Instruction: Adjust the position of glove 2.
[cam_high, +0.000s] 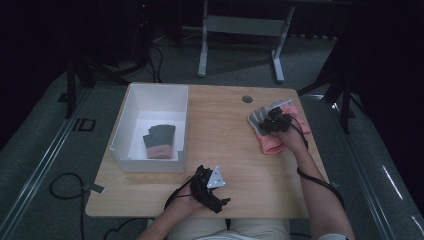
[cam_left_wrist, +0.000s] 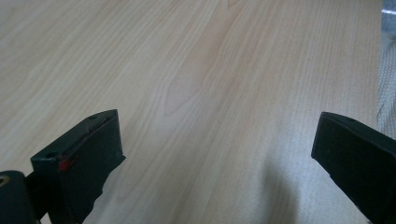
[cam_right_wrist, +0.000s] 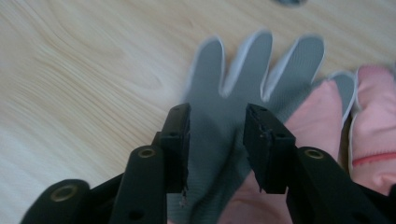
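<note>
Right claw (cam_right_wrist: 217, 140) part-spread astride the grey glove (cam_right_wrist: 243, 88), pads not visibly pressing; pink glove (cam_right_wrist: 373, 121) alongside. Left claw (cam_left_wrist: 215, 154) spread wide above bare counter (cam_left_wrist: 187, 70).

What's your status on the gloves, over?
Left gripper open over bare wooden table. Right gripper astride grey-and-pink fabric glove, grip unconfirmed. One folded glove pair in white bin. Path clear.

The high view looks forward and down from above the person's side, taking in the whole wooden surface (cam_high: 230, 145) and the floor beyond. The left gripper view rides low, close over bare wood near the near edge. The right gripper view sits just above the grey glove (cam_right_wrist: 243, 93) at the far right; both views share that glove (cam_high: 257, 119) with the high view
</note>
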